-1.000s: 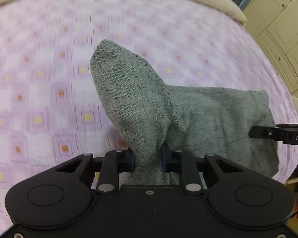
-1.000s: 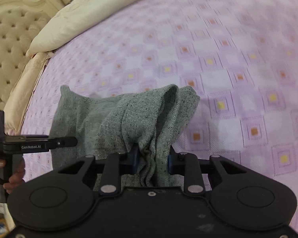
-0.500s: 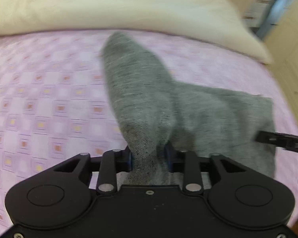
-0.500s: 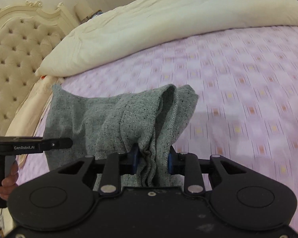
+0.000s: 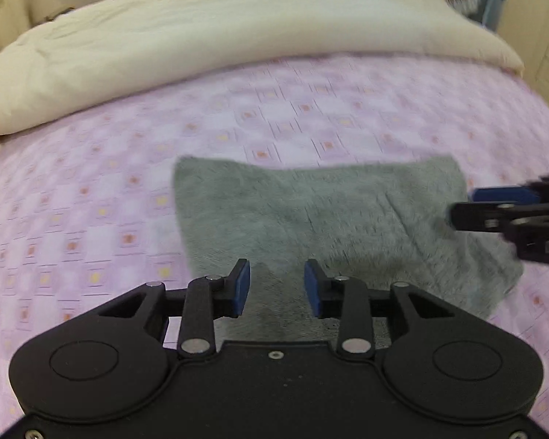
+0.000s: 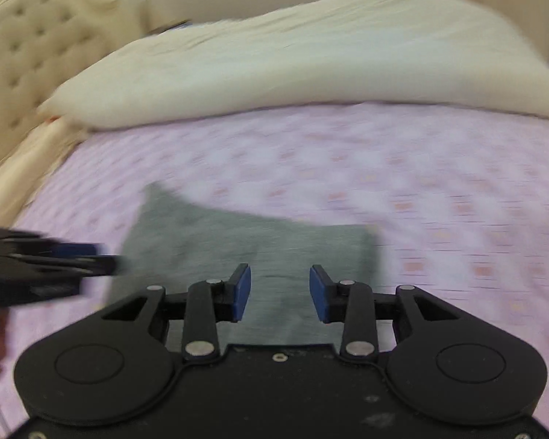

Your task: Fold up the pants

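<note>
Pants [image 5: 311, 219]: grey, fuzzy knit, folded to a rough rectangle, flat on the bed.
Left gripper [image 5: 276, 289]: jaws apart, blue pads, nothing between.
Right gripper [image 6: 280, 291]: jaws apart, empty, above the near edge.
Bedspread [image 5: 91, 201]: lilac, woven squares.
Duvet [image 6: 292, 62]: cream, puffy, behind.
Headboard [image 6: 22, 47]: tufted, cream.

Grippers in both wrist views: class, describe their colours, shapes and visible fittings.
The left gripper and right gripper look alike: matte black bodies with rounded lobes bearing circle outlines, black link arms with silver pivot pins, and blue pads lining the fingers. No cables or readable markings show.
</note>
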The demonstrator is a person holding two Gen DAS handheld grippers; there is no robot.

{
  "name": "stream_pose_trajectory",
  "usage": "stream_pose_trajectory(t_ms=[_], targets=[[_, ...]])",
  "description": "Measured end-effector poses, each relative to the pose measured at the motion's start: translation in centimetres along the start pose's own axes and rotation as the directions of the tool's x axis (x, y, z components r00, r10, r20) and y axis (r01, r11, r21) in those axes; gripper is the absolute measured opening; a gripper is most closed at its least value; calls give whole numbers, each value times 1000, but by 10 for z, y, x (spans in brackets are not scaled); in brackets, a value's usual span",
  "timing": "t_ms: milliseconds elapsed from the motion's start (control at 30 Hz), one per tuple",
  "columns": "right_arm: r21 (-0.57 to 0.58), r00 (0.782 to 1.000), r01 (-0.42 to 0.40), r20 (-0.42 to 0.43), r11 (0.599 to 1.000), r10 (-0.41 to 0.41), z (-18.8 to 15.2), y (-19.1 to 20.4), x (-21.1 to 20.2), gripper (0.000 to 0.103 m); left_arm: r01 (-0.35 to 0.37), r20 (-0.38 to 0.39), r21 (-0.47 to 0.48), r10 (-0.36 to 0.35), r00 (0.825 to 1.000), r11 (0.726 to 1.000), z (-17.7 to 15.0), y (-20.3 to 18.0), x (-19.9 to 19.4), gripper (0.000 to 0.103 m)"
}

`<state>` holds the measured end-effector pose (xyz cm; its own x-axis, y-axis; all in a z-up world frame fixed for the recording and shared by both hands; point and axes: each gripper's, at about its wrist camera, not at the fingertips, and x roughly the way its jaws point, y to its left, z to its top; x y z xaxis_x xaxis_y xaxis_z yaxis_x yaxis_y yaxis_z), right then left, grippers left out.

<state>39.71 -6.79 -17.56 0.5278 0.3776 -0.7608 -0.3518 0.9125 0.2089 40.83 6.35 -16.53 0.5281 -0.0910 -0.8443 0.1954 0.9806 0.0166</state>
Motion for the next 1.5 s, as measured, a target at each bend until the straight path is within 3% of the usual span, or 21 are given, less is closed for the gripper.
stream_pose_trajectory(t_ms=[67, 167, 267, 367, 467, 533, 667, 767, 900, 1000, 1100, 1200, 1300, 1400, 1500], targets=[[-50, 997, 32, -65, 998, -36, 5, 8, 28, 30, -13, -51, 7, 14, 999, 1000, -5, -3, 19, 44], [-19, 967, 173, -184, 985, -173, -6, -15, 58, 26, -9, -100, 33, 13, 995, 999, -22, 3, 35, 47], [66, 972, 180, -164, 981, -168, -14, -39, 50, 22, -8, -80, 80, 14, 997, 997, -25, 2, 34, 47], [-7, 965, 217, -146, 976, -216, -9, -24, 46, 25, -3, -31, 62, 5, 1000, 998, -18, 3, 10, 43], [-52, 972, 235, -6, 970, -236, 0, -4, 21, 27, 28, 83, 46, -32, 996, 999, -2, 4, -8, 45], [-65, 975, 221, 26, 973, -220, 12, 4, 22, 28, 16, 71, 31, -18, 997, 999, 16, 7, 6, 45], [-70, 967, 251, -26, 965, -254, 28, -3, 59, 28, -57, 5, -69, 58, 998, 996, 42, 30, 53, 45], [-43, 963, 253, -80, 966, -256, 28, -16, 84, 30, -42, -87, -129, 31, 996, 991, 46, 49, 87, 49], [-98, 956, 280, -57, 955, -286, 28, -6, 91, 32, -73, -75, -15, 71, 995, 997, 51, 35, 83, 50], [-54, 957, 286, -30, 957, -288, 25, -4, 72, 32, -56, -64, -64, 52, 997, 996, 51, 37, 64, 50], [-35, 963, 269, 24, 963, -268, 15, 3, 45, 32, -53, -76, -144, 42, 996, 988, 43, 39, 39, 49], [-75, 964, 266, 45, 961, -263, -5, 16, 23, 32, -59, -89, -159, 46, 995, 986, 23, 27, 18, 49], [-95, 966, 257, -5, 962, -259, -31, 23, 10, 32, -83, -87, -146, 71, 994, 986, -4, 14, 5, 49], [-107, 957, 271, -82, 957, -280, -58, 23, 6, 32, -69, -135, -142, 50, 990, 987, -36, 2, 5, 50], [-108, 953, 280, -91, 954, -290, -70, 20, -1, 32, -98, -105, -56, 91, 990, 994, -55, -13, 6, 51]])
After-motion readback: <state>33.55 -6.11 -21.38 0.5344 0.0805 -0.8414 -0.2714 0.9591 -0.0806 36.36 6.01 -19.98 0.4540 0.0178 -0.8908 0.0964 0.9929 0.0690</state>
